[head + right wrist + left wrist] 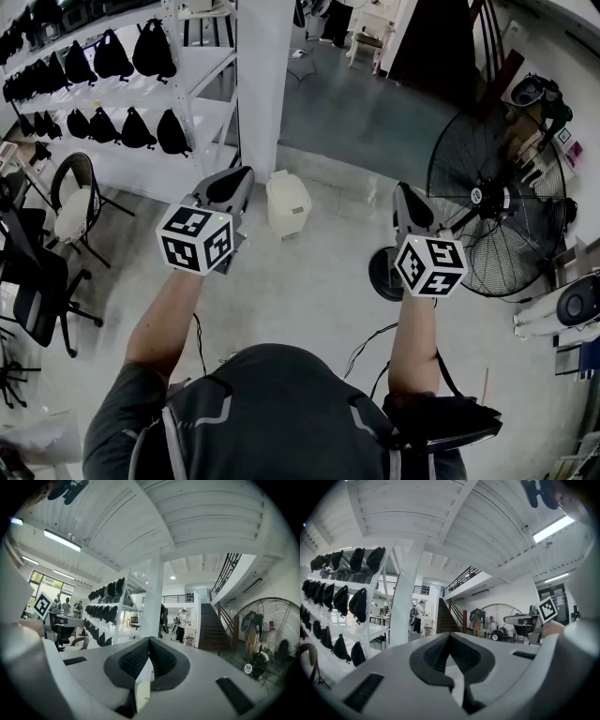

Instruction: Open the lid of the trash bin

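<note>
The trash bin (287, 203) is a small cream bin with its lid down, standing on the grey floor by the foot of a white pillar (263, 84). Both grippers are held up at chest height, above and short of the bin. My left gripper (242, 176) is to the bin's left with its jaws shut on nothing. To the bin's right, my right gripper (401, 190) is likewise shut and holds nothing. In the left gripper view my left gripper (449, 637) points level across the hall, as does my right gripper (149, 641) in its own view; neither shows the bin.
A large black floor fan (496, 201) stands to the right, close to the right gripper. White shelves with black bags (122, 84) line the left wall, with office chairs (75, 202) below them. People stand far off near a staircase (210, 625).
</note>
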Demonstrator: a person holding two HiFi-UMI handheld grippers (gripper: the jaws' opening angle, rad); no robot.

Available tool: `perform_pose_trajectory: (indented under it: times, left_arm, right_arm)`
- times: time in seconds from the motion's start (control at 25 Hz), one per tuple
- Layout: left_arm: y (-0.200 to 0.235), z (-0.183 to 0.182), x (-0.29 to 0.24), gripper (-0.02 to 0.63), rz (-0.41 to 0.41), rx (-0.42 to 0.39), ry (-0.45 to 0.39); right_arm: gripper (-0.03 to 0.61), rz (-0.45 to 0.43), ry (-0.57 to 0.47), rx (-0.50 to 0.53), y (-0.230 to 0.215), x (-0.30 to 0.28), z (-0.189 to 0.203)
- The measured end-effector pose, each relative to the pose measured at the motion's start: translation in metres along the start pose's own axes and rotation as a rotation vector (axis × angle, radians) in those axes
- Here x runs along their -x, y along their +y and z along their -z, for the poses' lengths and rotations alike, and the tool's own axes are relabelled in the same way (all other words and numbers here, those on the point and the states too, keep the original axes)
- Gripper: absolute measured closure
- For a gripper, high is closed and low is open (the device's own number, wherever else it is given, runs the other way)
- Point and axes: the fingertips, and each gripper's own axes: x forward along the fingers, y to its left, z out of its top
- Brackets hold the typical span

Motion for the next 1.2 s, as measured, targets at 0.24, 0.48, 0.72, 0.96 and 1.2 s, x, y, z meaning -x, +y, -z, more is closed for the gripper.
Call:
perform_pose_trajectory:
  times: [0.24,0.48,0.72,0.96,1.2]
  left_arm:
    - [-0.004,-0.002,-0.002,0.606,-0.015,0.018,0.0]
    - [-0.011,0.002,-0.002,0.607,-0.036,0.032,0.003]
    - [-0.03,0.003,-0.011,0.607,-0.05,0.007,0.008]
    - [-0.057,0.005,-0.028,0.607,-0.057,-0.017,0.016]
    - [-0.094,0.02,-0.043,0.607,-0.051,-0.073,0.058]
  right_arm:
    - [0.554,-0.007,-0.001,-0.019,-0.009,0.003,0.0]
    - [0.554,0.008,0.016,-0.002,-0.02,0.01,0.006]
    - [0.552,-0.002,-0.024,-0.028,-0.037,0.021,0.009]
    - [0.552,-0.036,-0.02,-0.074,-0.059,0.031,0.027]
    - [0.552,-0.078,-0.025,-0.07,-0.081,0.044,0.043]
